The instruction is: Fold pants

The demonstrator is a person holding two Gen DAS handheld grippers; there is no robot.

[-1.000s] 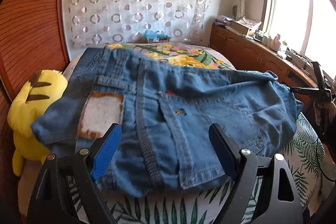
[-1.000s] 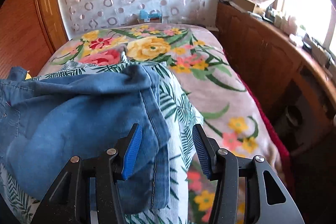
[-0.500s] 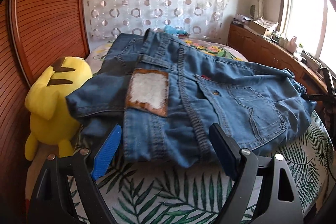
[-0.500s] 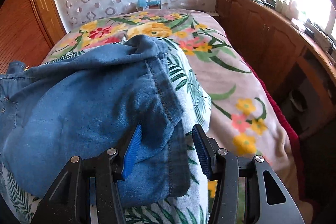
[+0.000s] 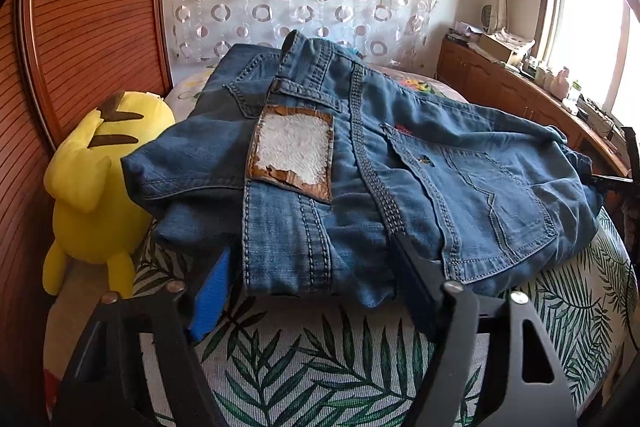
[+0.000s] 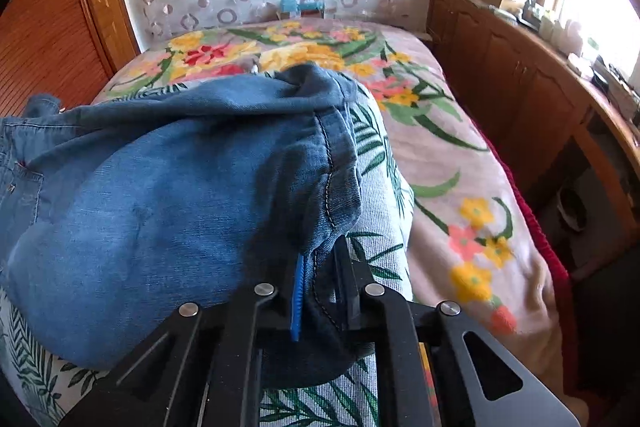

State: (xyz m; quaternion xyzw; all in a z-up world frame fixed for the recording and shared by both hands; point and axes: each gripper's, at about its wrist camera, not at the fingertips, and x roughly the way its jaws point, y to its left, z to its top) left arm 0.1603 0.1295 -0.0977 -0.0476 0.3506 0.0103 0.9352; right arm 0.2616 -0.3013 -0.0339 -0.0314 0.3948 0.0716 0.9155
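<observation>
The blue jeans lie folded on the leaf-print bed cover, waistband and worn leather patch towards me. In the left wrist view my left gripper straddles the waistband's near edge. Its jaws are closing, with denim between them, and the blue pad stands just left of the fabric. In the right wrist view the jeans bulge at their other end. There my right gripper is closing its jaws, pinching a stitched fold of denim, pads nearly together.
A yellow plush toy sits left of the jeans against a wooden slatted panel. A floral blanket covers the bed's right half. Beyond it runs a wooden cabinet under the window.
The left gripper came down and closer to the waistband, and its jaws narrowed around that edge. The right gripper's jaws closed from half open onto the denim fold.
</observation>
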